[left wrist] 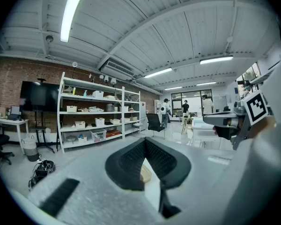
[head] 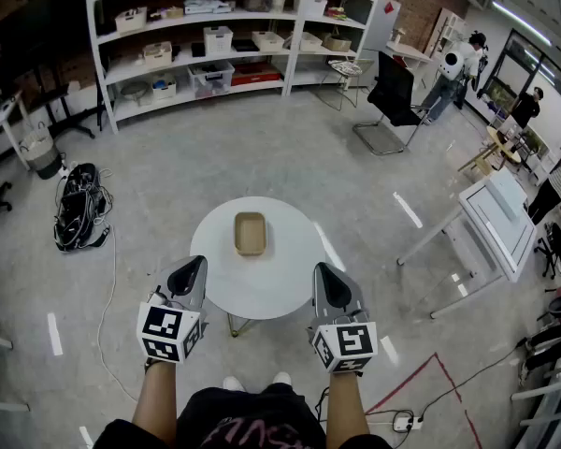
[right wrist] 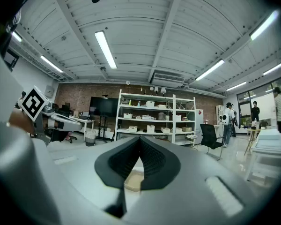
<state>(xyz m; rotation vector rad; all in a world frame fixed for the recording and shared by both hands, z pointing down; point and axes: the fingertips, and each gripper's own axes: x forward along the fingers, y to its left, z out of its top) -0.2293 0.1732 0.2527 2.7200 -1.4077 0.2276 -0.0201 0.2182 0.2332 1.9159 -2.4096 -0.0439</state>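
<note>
Left tongs [head: 197, 264] and right tongs [head: 322, 270]: tips together, empty, hovering over near edge of bench [head: 280, 283]. Tray [head: 250, 233] at bench centre, ahead, untouched. Best: part tips first, come in low, take opposite rims.

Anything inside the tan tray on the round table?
In the head view the tan tray shows only its bare floor, on the round white table. Both gripper views show just a sliver of it; their jaws cover the rest.
</note>
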